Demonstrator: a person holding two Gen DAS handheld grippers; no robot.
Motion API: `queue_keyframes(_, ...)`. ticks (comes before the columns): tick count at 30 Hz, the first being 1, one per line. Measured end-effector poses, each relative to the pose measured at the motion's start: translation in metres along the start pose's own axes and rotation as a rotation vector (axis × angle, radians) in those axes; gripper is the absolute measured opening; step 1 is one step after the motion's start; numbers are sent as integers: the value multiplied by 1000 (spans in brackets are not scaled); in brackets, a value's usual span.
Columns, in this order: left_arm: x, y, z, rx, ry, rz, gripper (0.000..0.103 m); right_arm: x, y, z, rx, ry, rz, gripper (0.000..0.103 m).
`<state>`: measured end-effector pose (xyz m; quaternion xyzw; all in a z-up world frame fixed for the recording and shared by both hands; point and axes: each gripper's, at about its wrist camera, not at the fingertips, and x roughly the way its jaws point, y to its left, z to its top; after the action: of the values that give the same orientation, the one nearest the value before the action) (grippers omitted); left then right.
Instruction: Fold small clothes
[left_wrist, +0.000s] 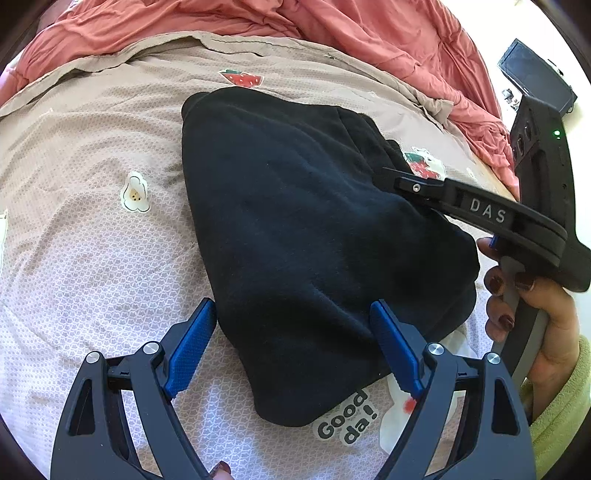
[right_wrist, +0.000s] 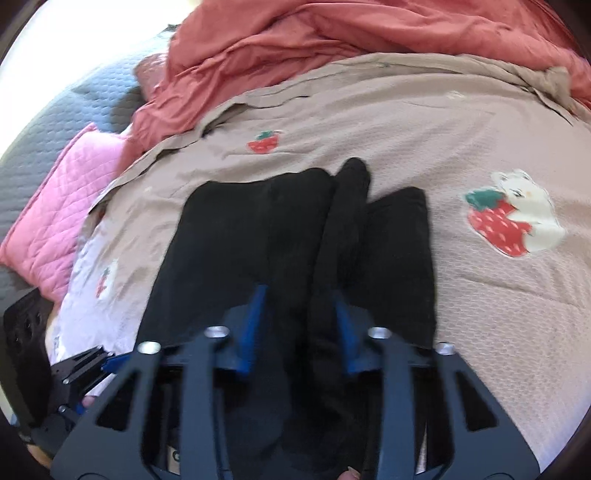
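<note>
- Black garment (left_wrist: 306, 236) lying spread on the beige bedspread (left_wrist: 92, 155), near the middle of the bed, partly folded, with a raised ridge of cloth running from near to far in the right wrist view.
- Left gripper (left_wrist: 293, 347) hovering over the near edge of the garment, blue pads (left_wrist: 192, 350) standing wide apart, one on each side of the near corner of the cloth; not pressing on it.
- Right gripper (right_wrist: 297, 325) lowered on the garment, narrowed on the raised ridge of black cloth; pads touching the fold on both sides, so gripping it as far as visible, though this view is blurred.
- Seen from the left wrist view, the right gripper reaching in from the right side, tip on the right edge of the garment, held by a hand (left_wrist: 532, 317) with dark red nails and a yellow-green sleeve (left_wrist: 561, 417).
- Bedspread printed with strawberry patches (right_wrist: 263, 142) and a white animal with a strawberry (right_wrist: 513, 218), to the right of the garment.
- Crumpled coral blanket (right_wrist: 332, 40) at the far side of the bed.
- Pink quilted pillow (right_wrist: 62, 206) at the left, beside the bedspread.
</note>
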<state>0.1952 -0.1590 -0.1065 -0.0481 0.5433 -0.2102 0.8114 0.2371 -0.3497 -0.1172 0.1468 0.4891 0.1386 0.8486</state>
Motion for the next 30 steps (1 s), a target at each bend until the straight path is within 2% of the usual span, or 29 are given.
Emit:
queue_keyframes(1, 1, 0, 0, -2, 0, 2, 84, 0, 5, -1, -32, -5, -10, 17)
queue_keyframes(4, 1, -3, 1, -7, 0, 9, 84, -5, 7, 1, -32, -21, 2, 13)
queue_keyframes(8, -6, -8, 5, 0, -9, 15, 84, -34, 9, 10, -2, -84, 86, 11)
queue_keyframes(12, -20, -11, 7, 12, -36, -7, 84, -66, 17, 10, -38, -121, 92, 11)
queue_keyframes(16, -23, -20, 11, 33, -46, -18, 84, -73, 6, 8, -35, -123, 25, 11)
queue_keyframes(20, -15, -25, 12, 40, -33, -13, 84, -46, -17, 1, 20, -47, -72, 11)
queue_keyframes(23, -13, -26, 12, 45, -28, -13, 85, -39, -28, -3, 68, -17, -74, 11)
queue_keyframes(30, -1, -20, 7, 29, -2, -16, 85, -32, -28, -7, 50, 9, -144, 12)
